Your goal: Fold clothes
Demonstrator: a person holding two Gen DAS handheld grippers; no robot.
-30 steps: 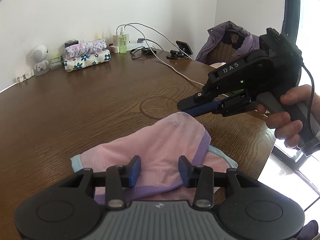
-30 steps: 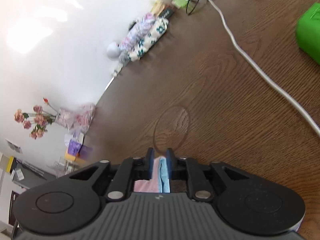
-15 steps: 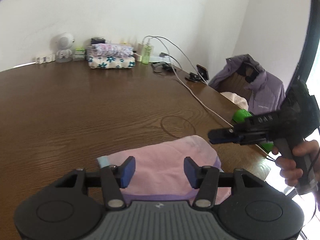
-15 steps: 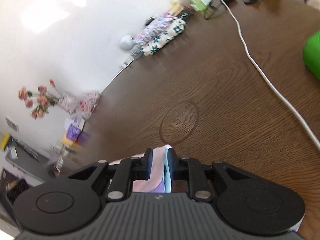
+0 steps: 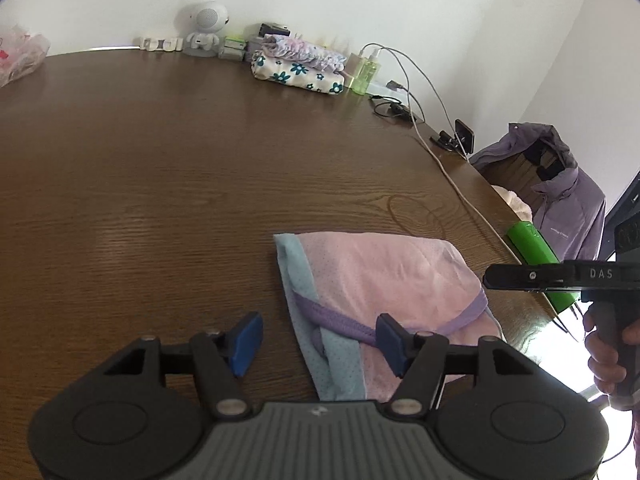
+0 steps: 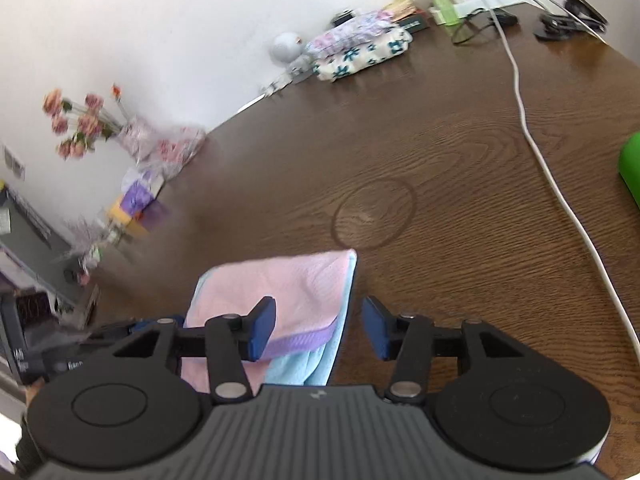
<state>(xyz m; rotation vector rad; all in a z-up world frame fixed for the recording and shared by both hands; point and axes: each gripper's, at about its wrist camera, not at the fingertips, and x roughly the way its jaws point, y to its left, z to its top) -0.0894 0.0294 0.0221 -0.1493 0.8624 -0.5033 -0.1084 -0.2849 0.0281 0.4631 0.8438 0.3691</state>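
Observation:
A pink mesh garment (image 5: pixel 380 276) with a light blue band and purple trim lies folded flat on the brown wooden table (image 5: pixel 160 200). My left gripper (image 5: pixel 319 340) hovers over its near left edge with jaws opening; the cloth shows between the fingers but the pads do not press it. In the right wrist view the garment (image 6: pixel 280 284) lies just ahead. My right gripper (image 6: pixel 318 332) stands over its near right edge, jaws opening, pads clear of the cloth. The right gripper (image 5: pixel 490 278) also shows side-on at the garment's right, held by a hand (image 5: pixel 608 352).
A stack of folded floral clothes (image 5: pixel 298 66) sits at the table's far edge by a white robot figure (image 5: pixel 204 28). A white cable (image 5: pixel 452 184) runs along the right side. A green cylinder (image 5: pixel 536 260) and a purple jacket (image 5: pixel 560 196) are at the right edge.
The right gripper has let go of the garment's edge and opened. The garment now lies folded on the table. The left gripper has opened wider and shifted left; both have rolled.

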